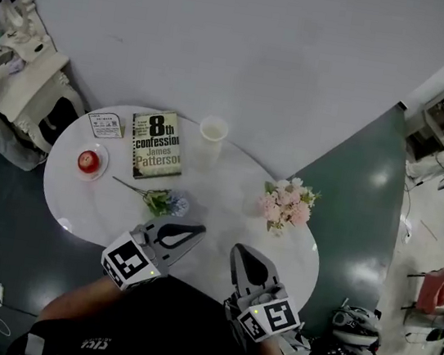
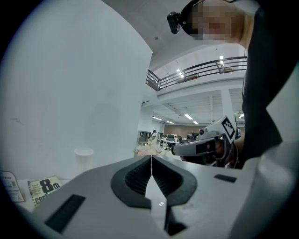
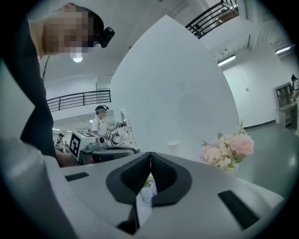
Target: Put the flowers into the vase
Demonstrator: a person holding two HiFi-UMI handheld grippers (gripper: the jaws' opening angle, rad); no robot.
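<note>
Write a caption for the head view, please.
Left claw and right claw, both shut, near a flower on the table.

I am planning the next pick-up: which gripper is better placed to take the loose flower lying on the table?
Left. The left gripper is close beside the loose flower. The right gripper is farther off, nearer the pink bouquet. Both are shut and empty.

glossy white table (image 1: 220,201), paper book cover (image 1: 156,146)
</note>
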